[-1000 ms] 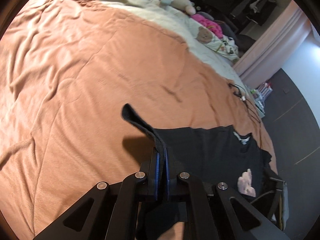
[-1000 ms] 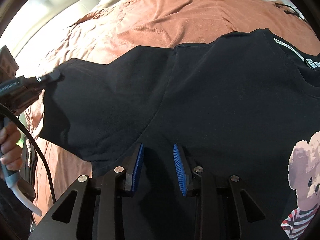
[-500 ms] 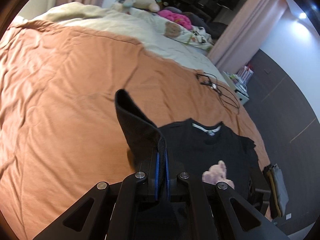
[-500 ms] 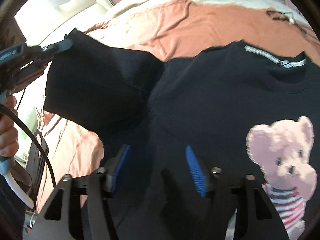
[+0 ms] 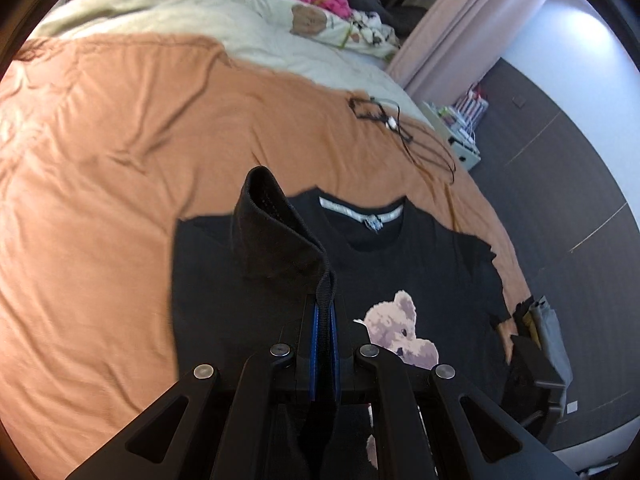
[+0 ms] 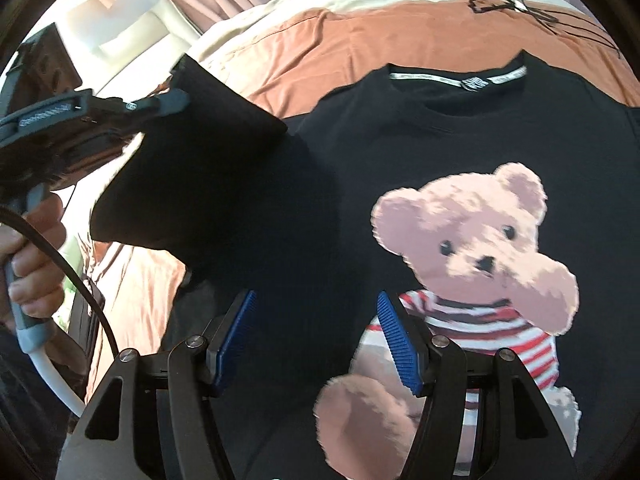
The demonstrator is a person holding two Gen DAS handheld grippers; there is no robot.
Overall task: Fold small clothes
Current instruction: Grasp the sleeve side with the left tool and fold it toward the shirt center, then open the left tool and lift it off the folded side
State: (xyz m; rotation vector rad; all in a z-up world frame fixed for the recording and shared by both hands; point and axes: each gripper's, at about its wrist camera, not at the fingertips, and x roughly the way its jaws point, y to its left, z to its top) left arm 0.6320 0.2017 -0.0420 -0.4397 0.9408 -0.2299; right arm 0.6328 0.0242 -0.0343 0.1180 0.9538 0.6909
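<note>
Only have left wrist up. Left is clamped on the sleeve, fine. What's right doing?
Observer: The right gripper is open, empty, jaws wide over the shirt just left of the bear print.
Operator: Touching the cloth?
Observer: Cannot tell from the right wrist view; nothing sits between the pads.
Operator: How does my sleeve look from there?
Observer: The sleeve is lifted off the bed and hangs as a flap from the left gripper, folding in toward the chest.
</note>
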